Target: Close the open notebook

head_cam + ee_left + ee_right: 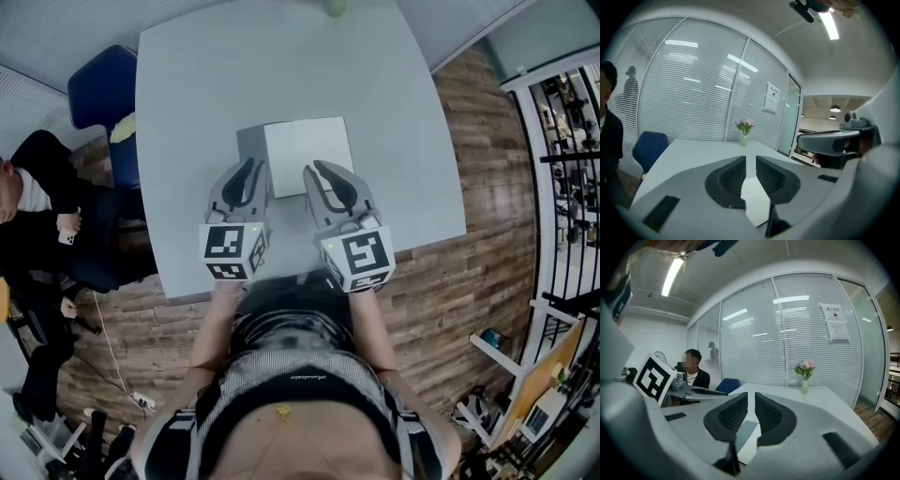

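Currently left tongs (253, 167) and right tongs (316, 171), narrowly parted and empty, are hovering equally near the notebook (307, 150), lying just beyond them on the tabletop (187, 112).

The left forearm (212, 330) and the right forearm (377, 330) reached forward side by side across the near edge of the worktop (187, 112), held close together. The left hand-held gripper (255, 167) (751, 157) pointed toward the far edge and tipped slightly downward, its jaws a narrow slit apart with nothing pressed between the pads. The right hand-held gripper (315, 169) (751, 393) sat just beside it in the same pose, its jaws likewise parted by a thin gap and gripping nothing.
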